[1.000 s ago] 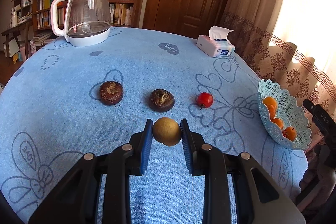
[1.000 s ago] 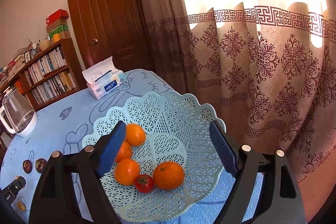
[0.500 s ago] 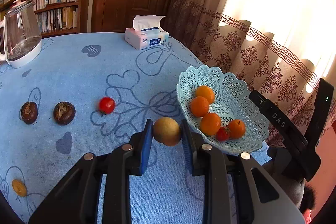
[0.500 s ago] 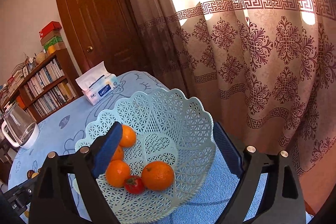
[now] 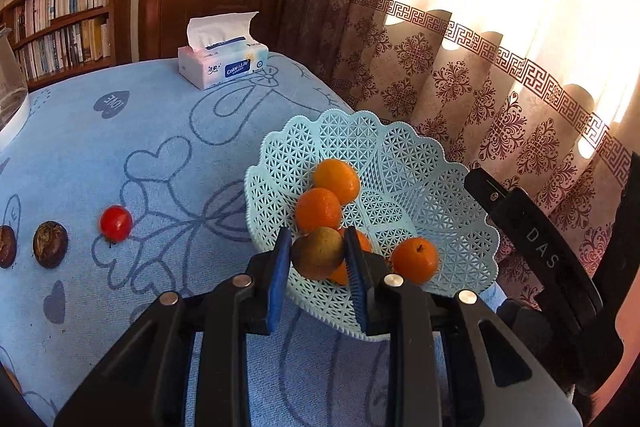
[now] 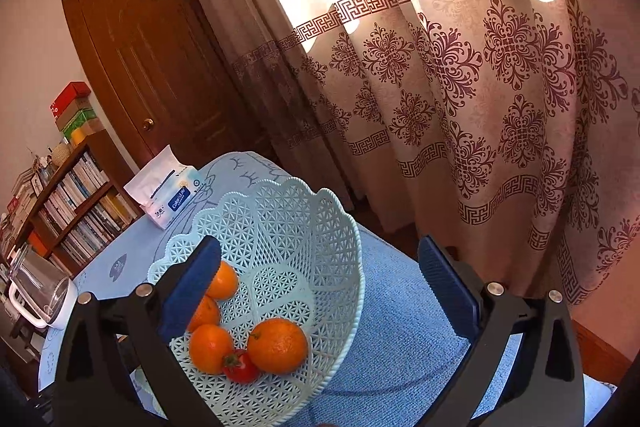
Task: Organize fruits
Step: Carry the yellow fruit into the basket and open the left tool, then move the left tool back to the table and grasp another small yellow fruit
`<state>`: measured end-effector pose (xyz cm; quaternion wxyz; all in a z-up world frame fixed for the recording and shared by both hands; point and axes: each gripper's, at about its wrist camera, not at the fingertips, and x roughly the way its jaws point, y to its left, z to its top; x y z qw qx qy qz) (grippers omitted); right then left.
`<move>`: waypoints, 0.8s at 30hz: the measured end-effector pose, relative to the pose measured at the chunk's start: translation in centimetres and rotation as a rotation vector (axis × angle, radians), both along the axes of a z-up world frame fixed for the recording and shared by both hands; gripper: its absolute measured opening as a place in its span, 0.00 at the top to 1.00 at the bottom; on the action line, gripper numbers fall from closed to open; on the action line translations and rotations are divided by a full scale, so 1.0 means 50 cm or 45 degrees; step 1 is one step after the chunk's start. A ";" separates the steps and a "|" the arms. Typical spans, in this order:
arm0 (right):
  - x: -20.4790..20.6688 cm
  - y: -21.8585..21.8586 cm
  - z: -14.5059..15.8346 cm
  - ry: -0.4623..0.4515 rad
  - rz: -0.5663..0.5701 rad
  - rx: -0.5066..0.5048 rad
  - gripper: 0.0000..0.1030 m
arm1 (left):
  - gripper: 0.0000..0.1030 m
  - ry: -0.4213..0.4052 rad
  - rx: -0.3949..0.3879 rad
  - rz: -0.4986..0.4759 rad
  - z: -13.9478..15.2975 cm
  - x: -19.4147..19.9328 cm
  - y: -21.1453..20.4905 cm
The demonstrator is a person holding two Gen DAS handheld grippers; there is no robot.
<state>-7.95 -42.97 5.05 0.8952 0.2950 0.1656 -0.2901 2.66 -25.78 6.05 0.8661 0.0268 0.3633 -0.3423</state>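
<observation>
Moved: left gripper point(image 5: 318, 259), clamped on round yellow-brown fruit point(image 5: 316, 257), swung from table to above pale-blue lattice plastic basket point(image 5: 404, 147).
Right gripper point(image 6: 316, 291): jaws just widened, holding nothing, straddling basket wall.

Both wrist views look down, sharing basket point(image 5: 460, 187).

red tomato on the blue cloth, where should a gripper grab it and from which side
Grip the red tomato across its round middle, coming down from above. It sits alone on the blue cloth, apart from the dark fruit to its left and the basket to its right, so either pad probably has room. It is small and smooth, so close gently.
</observation>
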 end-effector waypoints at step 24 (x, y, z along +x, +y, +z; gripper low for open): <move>-0.016 0.003 0.008 -0.037 -0.060 -0.051 0.03 | 0.15 -0.084 0.005 0.064 -0.004 -0.019 0.062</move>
